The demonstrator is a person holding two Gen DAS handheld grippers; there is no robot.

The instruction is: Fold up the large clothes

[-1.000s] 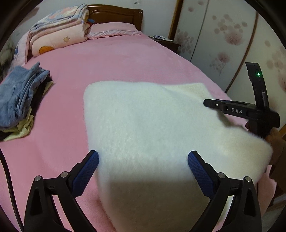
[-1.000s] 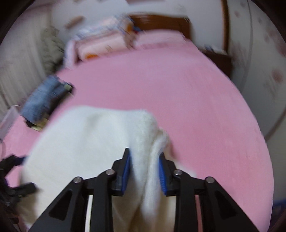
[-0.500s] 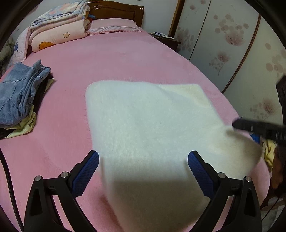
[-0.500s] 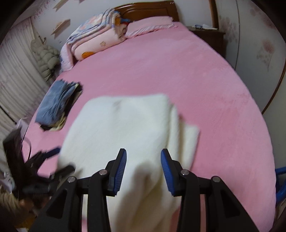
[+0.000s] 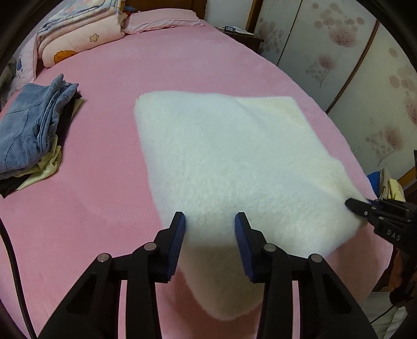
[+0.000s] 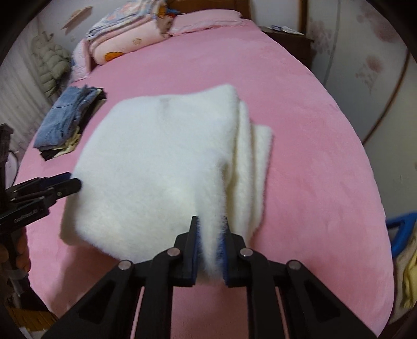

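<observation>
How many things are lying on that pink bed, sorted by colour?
White: 1, fluffy garment
Blue: 1, folded jeans
Yellow: 1, cloth under the jeans
Black: 1, cloth at the pile's bottom
Pink: 2, quilt, pillow
Total: 6

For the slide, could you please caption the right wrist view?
Right gripper pinching the near edge of a folded white fleece garment on a pink bed.
</observation>
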